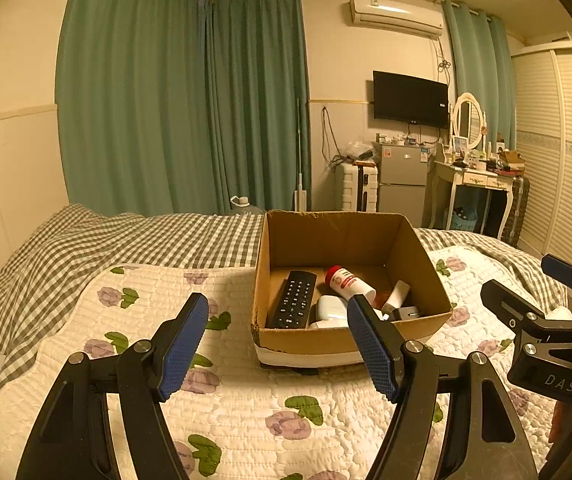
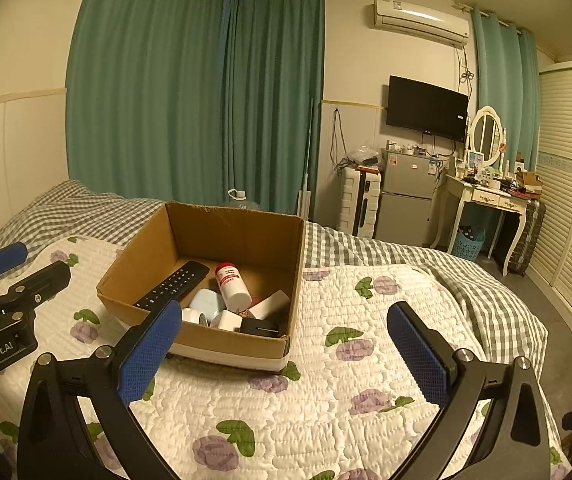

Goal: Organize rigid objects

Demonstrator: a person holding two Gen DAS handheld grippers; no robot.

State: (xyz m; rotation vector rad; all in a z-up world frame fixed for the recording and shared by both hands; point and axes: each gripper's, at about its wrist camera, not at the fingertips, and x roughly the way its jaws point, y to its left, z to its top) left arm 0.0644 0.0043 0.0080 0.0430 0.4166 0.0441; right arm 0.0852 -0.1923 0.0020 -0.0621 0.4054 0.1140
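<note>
Both jaws stood wide and empty: my left gripper [image 1: 278, 346], my right gripper [image 2: 284, 344]. Just ahead of them sat the open brown cardboard box [image 2: 222, 342], holding a long black remote [image 1: 293, 299] and a red-capped white bottle [image 2: 232, 286]. I judged both light, stiff, slippery; I'd grip across their middles.
</note>
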